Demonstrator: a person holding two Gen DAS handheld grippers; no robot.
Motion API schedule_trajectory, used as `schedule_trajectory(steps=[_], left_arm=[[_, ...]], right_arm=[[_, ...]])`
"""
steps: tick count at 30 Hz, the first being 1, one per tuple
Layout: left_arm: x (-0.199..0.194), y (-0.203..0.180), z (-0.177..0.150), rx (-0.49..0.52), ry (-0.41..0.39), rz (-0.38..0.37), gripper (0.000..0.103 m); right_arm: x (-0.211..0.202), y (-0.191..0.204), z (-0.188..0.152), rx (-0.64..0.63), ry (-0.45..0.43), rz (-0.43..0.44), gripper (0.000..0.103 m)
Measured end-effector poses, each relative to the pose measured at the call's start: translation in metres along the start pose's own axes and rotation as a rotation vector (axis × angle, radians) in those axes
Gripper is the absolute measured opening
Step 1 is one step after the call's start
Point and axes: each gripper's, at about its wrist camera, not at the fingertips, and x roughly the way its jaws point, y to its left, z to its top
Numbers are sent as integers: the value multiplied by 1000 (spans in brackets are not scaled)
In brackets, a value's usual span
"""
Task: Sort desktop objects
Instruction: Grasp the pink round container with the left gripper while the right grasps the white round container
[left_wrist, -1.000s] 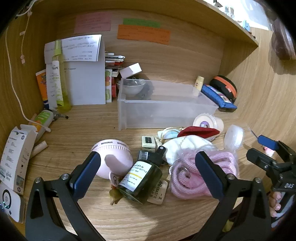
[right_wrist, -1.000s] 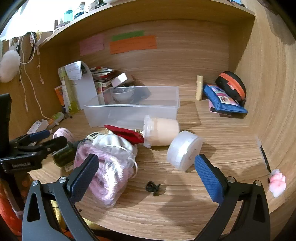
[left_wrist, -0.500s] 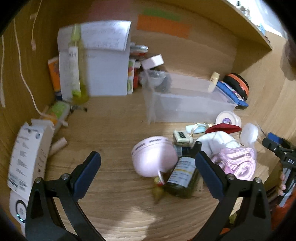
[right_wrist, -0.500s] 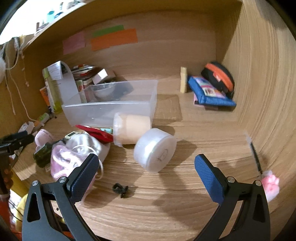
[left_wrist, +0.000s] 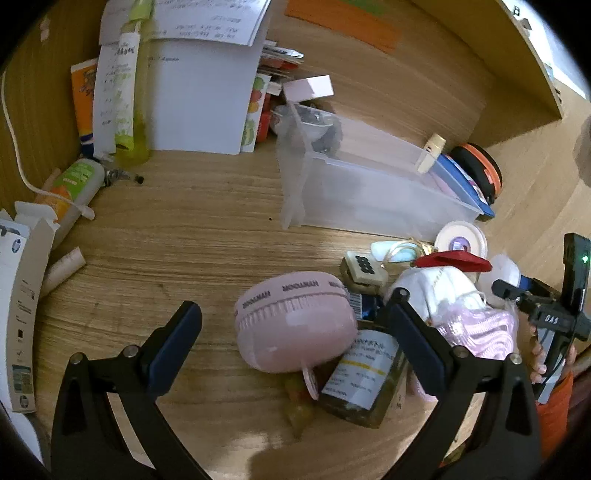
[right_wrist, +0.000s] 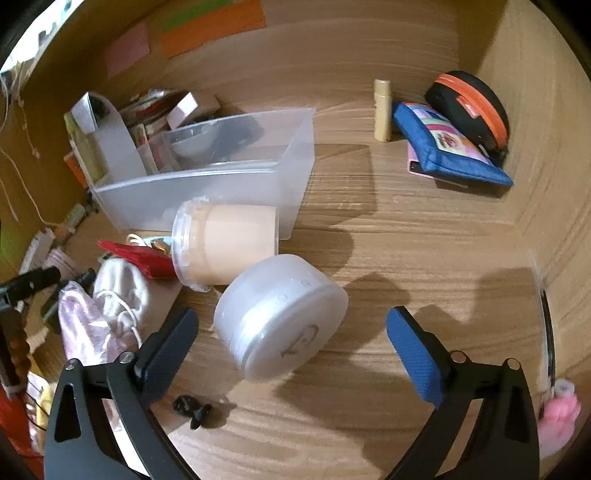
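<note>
Left gripper (left_wrist: 295, 332): hovering low over the wooden desk (left_wrist: 184, 240), its black jaws spread wide and gripping nothing; the round pink plastic handheld fan (left_wrist: 293, 326) is lying between the two fingertips.
Right gripper (right_wrist: 291, 336): also gaping wide and empty, framing the translucent white round plastic tub (right_wrist: 280, 317) that is lying on its side on the desk.
Near clutter: a dark green glass bottle with a white label (left_wrist: 364, 380) is lying against the fan's right side, touching it, under the left gripper's right finger; a small black clip (right_wrist: 192, 408) is sitting near the right gripper's left finger.
Middle pile: a pink coiled cord in a clear bag (left_wrist: 484, 328) and a white drawstring pouch (right_wrist: 120, 282) are crowding together, with a red flat case (right_wrist: 138, 254) just behind them.
Beige jar: a peach-coloured cylinder with a clear lid (right_wrist: 225, 243) is resting on its side, touching the tub and the bin.
Sorting bin: the clear rectangular plastic box (right_wrist: 221, 173) is standing farther back, mid-desk.
Far right corner: a blue zip pouch (right_wrist: 447, 147) is leaning beside a black round case with an orange band (right_wrist: 469, 107).
</note>
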Motion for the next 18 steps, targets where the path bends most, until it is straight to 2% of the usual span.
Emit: schedule_trajectory(steps=[2,5,6,11,13,15,18], left_arm=[[3,4,0,-23,5,1,101],[9,11,1,-53,37,-17,80],[12,15,0,-71,57,-36,77],[15,16,2,-76,39,-12,77],[16,15,4,-78,41,-6,76],[15,12,5,-77,35,-21,65],[12,10,3,-59,20,14,65]], right_arm=[[6,2,2,-22,19,-4,92],[12,6,3,-44,41,0,83],[13,7,3,-51,45,-2,81],[18,11,4,-72,62,-11,76],[19,11,5,-73,60,-23,69],[18,9,6,-66,56,-23,63],[17,6,5,-47,50,-20,63]])
